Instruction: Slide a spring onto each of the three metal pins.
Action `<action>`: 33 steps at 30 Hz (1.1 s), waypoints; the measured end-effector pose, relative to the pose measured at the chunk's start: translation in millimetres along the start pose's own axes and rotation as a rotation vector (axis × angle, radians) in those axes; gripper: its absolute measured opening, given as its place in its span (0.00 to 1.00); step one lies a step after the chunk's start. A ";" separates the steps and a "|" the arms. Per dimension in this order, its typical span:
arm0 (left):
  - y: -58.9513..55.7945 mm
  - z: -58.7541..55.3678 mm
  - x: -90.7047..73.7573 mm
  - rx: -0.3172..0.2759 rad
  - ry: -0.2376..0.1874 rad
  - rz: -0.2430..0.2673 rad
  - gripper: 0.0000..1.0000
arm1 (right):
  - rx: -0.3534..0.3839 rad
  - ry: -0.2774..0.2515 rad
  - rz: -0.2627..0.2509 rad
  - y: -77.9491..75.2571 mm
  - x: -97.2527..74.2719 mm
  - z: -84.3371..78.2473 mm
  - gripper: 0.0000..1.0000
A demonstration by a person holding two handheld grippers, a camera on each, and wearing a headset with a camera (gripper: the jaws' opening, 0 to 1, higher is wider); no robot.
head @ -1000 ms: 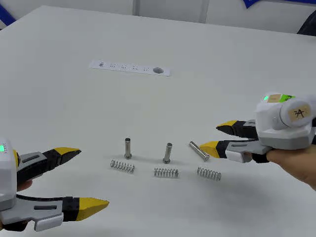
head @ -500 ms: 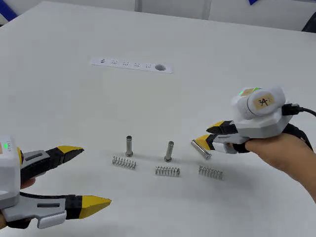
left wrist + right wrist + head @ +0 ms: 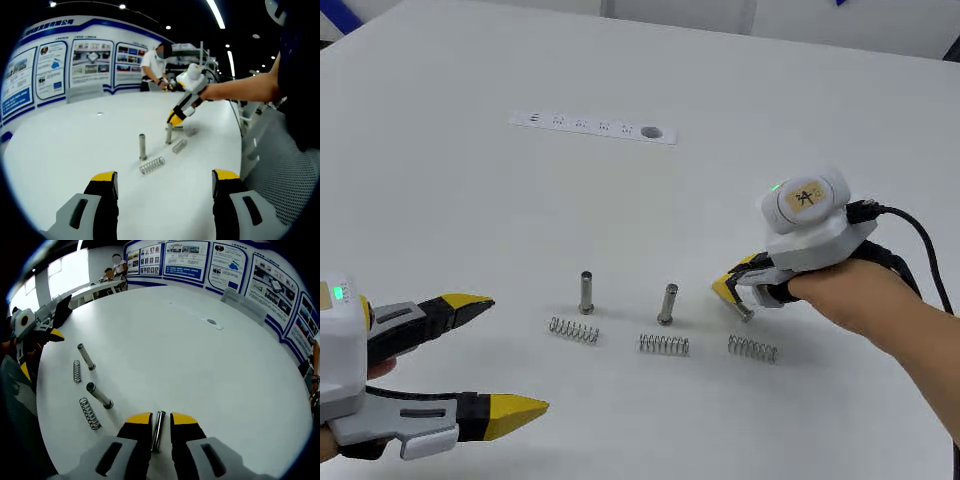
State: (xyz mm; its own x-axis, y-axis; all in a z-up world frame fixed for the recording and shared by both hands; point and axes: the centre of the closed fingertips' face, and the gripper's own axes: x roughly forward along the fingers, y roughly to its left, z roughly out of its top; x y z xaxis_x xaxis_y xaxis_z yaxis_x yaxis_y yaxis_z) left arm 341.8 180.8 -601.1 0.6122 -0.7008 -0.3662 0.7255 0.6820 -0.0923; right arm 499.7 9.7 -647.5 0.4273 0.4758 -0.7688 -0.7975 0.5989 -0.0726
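Two metal pins stand upright on the white table, one (image 3: 586, 292) on the left and one (image 3: 668, 303) in the middle. A third pin (image 3: 158, 430) lies flat between the jaws of my right gripper (image 3: 730, 288), which is shut on it at table level. Three springs lie in a row in front of the pins: left (image 3: 572, 330), middle (image 3: 664, 345) and right (image 3: 753, 349). My left gripper (image 3: 505, 355) hovers open at the near left, holding nothing, well short of the left spring (image 3: 151, 165).
A white power strip (image 3: 590, 128) is set flush into the table (image 3: 470, 200) farther back. A cable (image 3: 920, 250) trails from the right gripper. In the left gripper view, a person stands at the far side of the room.
My right gripper has moved left and down to the lying pin, and its jaws have closed around it. The left gripper has stayed in place, open.
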 end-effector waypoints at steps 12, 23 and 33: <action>2.0 -3.9 -1.9 -0.010 0.001 0.004 0.78 | 0.025 0.054 0.001 0.4 8.7 -5.8 0.09; 3.0 -3.7 -4.1 -0.015 -0.001 0.009 0.77 | 0.047 0.099 0.014 0.3 11.6 -10.1 0.09; 1.9 -2.6 -3.5 -0.011 0.000 0.009 0.77 | 0.077 0.096 0.020 0.3 11.0 -11.2 0.09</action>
State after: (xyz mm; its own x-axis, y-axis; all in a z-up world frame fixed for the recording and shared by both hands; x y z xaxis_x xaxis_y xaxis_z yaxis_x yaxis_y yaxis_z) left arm 340.2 185.1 -602.4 0.6183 -0.6949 -0.3671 0.7169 0.6902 -0.0990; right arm 499.3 7.8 -663.1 0.3659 0.4267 -0.8271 -0.7690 0.6392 -0.0104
